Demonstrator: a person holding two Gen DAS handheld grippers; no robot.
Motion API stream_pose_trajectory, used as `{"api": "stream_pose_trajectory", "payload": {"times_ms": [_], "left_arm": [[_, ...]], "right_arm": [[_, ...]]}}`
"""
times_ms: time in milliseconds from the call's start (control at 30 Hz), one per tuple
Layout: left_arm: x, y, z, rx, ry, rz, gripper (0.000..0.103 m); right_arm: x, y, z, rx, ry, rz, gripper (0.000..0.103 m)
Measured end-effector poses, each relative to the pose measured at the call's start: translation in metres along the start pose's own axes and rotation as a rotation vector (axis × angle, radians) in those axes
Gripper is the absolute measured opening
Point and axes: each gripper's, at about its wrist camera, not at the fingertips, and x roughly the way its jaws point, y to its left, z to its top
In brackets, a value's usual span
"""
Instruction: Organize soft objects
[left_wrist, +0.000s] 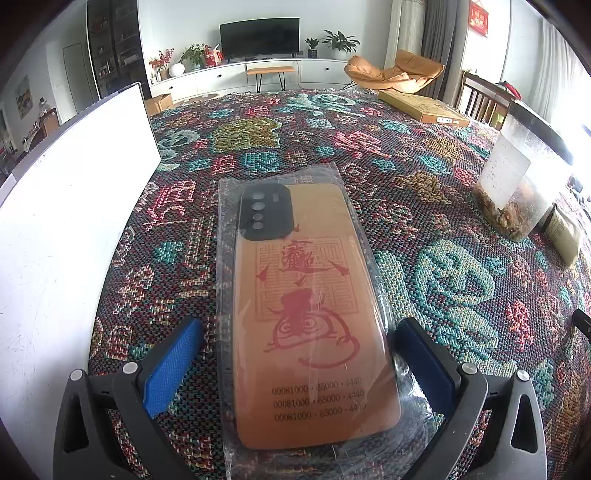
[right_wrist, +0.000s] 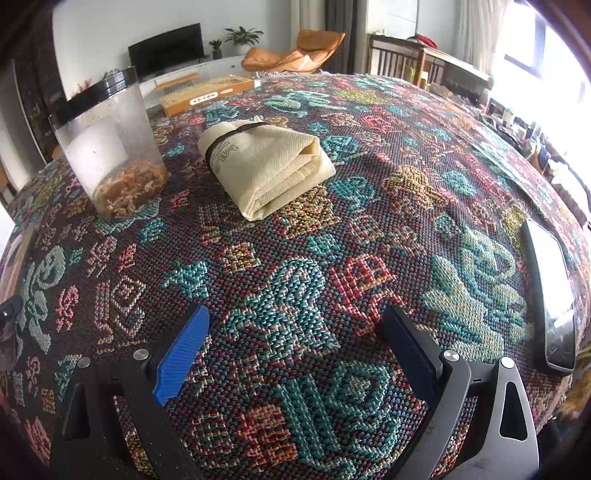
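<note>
Left gripper (left_wrist: 295, 332): jaws wide, straddling the bagged case (left_wrist: 314, 317) at frame centre, likely lined up to grab; nothing held. Right gripper (right_wrist: 295, 325): wide, empty, facing the bag (right_wrist: 262, 162) upper centre.

My left claw (left_wrist: 295, 354) sits low and level, its two blue-padded fingers (left_wrist: 171, 369) spread wide apart, pointing forward from black arms at the bottom of its view. My right claw (right_wrist: 295, 343) holds the same pose, blue pads (right_wrist: 181, 356) wide apart and gripping nothing, angled slightly downward.
</note>
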Motion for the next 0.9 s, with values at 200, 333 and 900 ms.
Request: {"api": "stream_pose_trajectory", "payload": {"times_ms": [200, 333, 900], "left_arm": [[0.0001, 0.0, 0.0, 0.0, 0.0, 0.0, 0.103], [0.0, 0.0, 0.0, 0.0, 0.0, 0.0, 0.103], [-0.0001, 0.0, 0.0, 0.0, 0.0, 0.0, 0.103]], "right_arm": [[0.0001, -0.0001, -0.0001, 0.0, 0.0, 0.0, 0.096], [0.0001, -0.0002, -0.0001, 0.0, 0.0, 0.0, 0.096], [0.0003, -0.0009, -0.0003, 0.0, 0.0, 0.0, 0.096]]}}
